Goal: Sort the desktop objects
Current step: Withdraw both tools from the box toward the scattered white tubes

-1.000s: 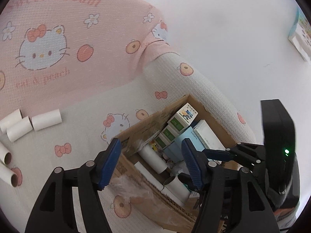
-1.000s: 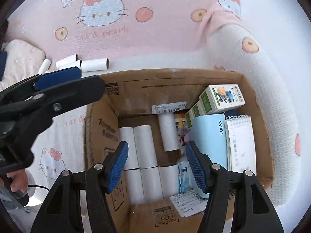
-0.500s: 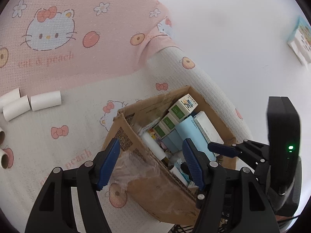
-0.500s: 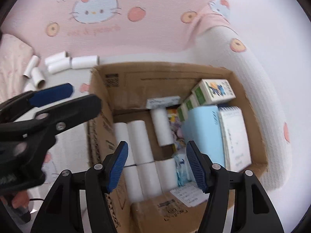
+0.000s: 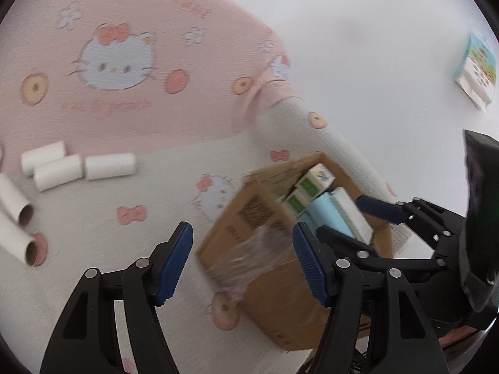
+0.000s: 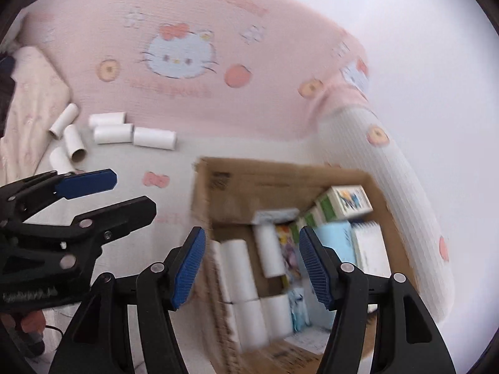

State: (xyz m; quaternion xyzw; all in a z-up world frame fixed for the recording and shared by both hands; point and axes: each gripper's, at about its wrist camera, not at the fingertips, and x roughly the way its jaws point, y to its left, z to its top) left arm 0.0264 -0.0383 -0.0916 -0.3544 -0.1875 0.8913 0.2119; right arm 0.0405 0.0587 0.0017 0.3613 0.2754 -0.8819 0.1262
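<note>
Pink cartoon blanket underfoot; our left gripper and right gripper gape empty. We should approach loose paper tubes squarely, avoiding the cardboard box.

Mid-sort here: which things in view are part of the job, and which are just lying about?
Job:
- cardboard box, holding rolls, small cartons, notebook
- loose white rolls on the blanket
- left gripper and right gripper, both open, empty

Lying about:
- pink cartoon-cat blanket
- colourful packet, far off on the white surface
</note>
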